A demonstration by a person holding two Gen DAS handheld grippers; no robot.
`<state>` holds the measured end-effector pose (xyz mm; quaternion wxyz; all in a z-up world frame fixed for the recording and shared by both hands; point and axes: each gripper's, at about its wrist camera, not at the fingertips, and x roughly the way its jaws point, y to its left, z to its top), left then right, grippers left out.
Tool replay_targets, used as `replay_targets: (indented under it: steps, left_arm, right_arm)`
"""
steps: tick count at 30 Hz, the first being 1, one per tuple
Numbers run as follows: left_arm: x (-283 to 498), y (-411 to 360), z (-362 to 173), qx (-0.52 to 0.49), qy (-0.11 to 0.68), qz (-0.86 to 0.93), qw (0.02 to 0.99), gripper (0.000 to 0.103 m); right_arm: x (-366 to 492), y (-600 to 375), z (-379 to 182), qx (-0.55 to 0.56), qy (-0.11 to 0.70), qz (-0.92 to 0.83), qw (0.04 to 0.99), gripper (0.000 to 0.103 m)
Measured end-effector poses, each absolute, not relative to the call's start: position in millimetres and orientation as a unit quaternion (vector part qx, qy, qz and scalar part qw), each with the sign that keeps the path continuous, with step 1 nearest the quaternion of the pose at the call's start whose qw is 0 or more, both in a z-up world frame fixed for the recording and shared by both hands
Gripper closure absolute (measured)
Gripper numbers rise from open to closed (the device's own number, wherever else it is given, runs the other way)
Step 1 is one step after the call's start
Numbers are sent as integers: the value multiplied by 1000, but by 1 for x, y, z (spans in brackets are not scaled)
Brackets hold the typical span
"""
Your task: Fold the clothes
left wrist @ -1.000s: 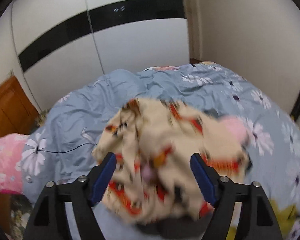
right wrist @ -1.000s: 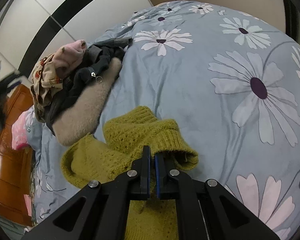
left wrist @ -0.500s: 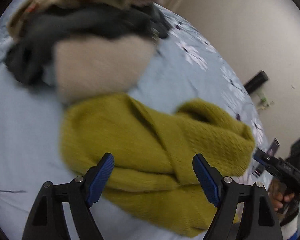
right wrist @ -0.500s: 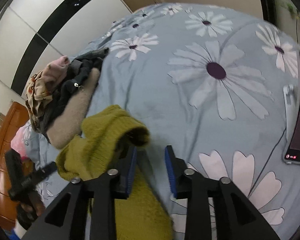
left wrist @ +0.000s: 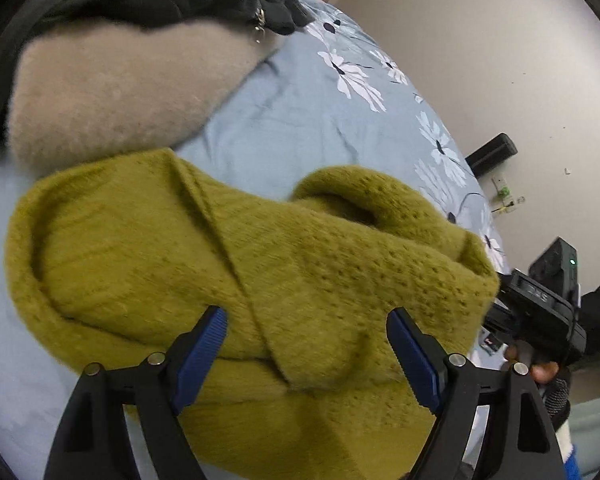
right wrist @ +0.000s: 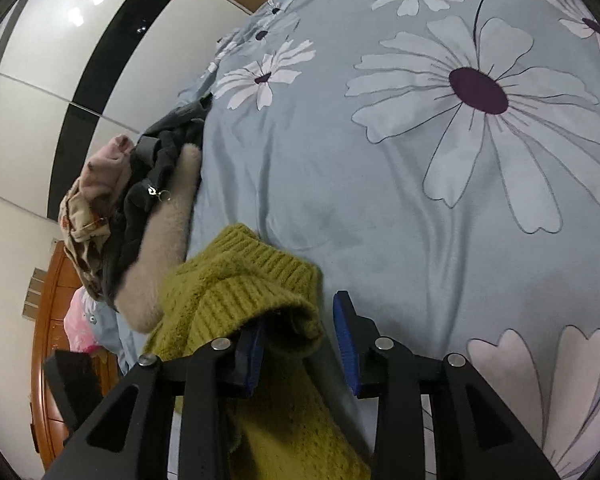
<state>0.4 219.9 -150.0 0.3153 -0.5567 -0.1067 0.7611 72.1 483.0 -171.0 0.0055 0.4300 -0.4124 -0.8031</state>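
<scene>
Both claws open – left claw over yellow-green sweater

Olive-green knit sweater; beige fleece; blue bedsheet w/ white daisies.

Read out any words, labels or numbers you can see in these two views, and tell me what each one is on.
No text can be read for certain.
Black hand-held gripper at the left wrist view's right edge: raised lettering on its body, too blurred and angled to read.
Mustard sweater, flowered bedcover, clothes pile: no text.
</scene>
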Motion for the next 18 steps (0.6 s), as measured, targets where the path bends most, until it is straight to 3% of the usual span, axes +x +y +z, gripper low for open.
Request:
replay_targets:
  steps: [1,9,11,13,14,16,18]
  left_arm:
    - [1,221,-150,-557,-108,760,318,18]
    - [7,227,-149,-553,-140,741,354,20]
    - [10,231,-152,-556,-141,740,352,28]
    - [11,232,-156,-560,-146,741,340,55]
    - [11,231,-157,-561,-153,741,336,62]
    - [12,227,-155,-559,-160,744,329,86]
    - [12,219,-147,-545,-175,751,330,94]
  right_arm:
    - [71,482,-168,427,-413,-804,5,96]
    - [79,497,-101,346,-399,-849,-14,96]
    - [76,494,-96,351,-385,-853,-16,96]
    - [74,491,-96,353,-387,-851,-12,96]
    - [74,490,-96,354,-390,-850,-12,96]
    - [75,491,-95,354,-394,-848,-12,96]
    - [76,491,-93,355,-396,-847,-12,96]
